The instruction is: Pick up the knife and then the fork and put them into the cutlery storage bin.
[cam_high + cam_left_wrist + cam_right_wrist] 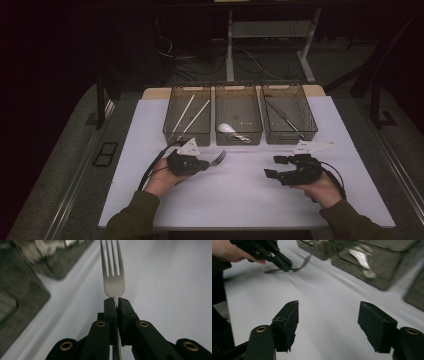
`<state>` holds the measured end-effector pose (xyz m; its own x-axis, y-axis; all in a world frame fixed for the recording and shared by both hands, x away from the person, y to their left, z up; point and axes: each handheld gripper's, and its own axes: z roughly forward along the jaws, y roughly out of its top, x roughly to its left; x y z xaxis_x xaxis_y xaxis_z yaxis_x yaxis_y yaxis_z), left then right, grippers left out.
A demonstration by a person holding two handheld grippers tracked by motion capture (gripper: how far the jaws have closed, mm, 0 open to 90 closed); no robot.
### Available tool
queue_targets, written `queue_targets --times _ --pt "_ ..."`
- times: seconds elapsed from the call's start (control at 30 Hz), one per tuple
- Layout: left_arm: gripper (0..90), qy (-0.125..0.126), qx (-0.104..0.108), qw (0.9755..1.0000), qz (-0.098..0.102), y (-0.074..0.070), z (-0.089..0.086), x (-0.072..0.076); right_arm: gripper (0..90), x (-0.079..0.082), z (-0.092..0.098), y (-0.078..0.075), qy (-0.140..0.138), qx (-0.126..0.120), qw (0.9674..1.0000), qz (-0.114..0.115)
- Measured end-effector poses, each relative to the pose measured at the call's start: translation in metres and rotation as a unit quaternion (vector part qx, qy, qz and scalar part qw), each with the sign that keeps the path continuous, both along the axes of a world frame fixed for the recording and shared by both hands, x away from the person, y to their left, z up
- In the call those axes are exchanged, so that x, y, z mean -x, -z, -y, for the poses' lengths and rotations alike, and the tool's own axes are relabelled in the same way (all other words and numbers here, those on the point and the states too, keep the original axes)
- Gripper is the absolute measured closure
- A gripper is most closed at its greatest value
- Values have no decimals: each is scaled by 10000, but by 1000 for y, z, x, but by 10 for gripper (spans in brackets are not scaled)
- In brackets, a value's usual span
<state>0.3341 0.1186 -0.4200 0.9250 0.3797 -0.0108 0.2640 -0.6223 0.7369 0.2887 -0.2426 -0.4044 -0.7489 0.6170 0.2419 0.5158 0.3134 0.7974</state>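
High view: left claw (pixel 204 163) clenched on fork (pixel 218 158), tines pointing toward 1 o'clock, just short of middle basket (pixel 238 114) holding spoon (pixel 229 128). Right claw (pixel 274 167) released, idle over surface (pixel 240 200) at 4 o'clock.

Left gripper view: fork (pixel 114 277) pinched on narrow neck; thin metal may pivot or slip if swung fast.

Right gripper view: right claw (pixel 328 327) gaping, nothing between. Left claw (pixel 284 263) grips fork (pixel 302 263) low near surface; tines may snag basket wall (pixel 362 270) unless lifted.
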Motion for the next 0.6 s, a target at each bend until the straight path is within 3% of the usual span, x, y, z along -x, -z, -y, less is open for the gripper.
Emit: queue_targets --times 0.1,0.23,0.4,0.6 --pt "856 -122 165 9997 119 -8 12 4 372 -6 -20 -3 -112 -62 9999 21" --pt "856 -239 184 9992 278 -15 28 10 423 -15 -40 -7 -130 -265 9995 84" --pt "858 -352 256 9982 412 -20 49 15 474 -31 -56 -14 9 -721 9974 -43" --pt "859 -339 293 9971 608 -26 66 18 536 -47 -67 -11 186 -788 9963 -300"
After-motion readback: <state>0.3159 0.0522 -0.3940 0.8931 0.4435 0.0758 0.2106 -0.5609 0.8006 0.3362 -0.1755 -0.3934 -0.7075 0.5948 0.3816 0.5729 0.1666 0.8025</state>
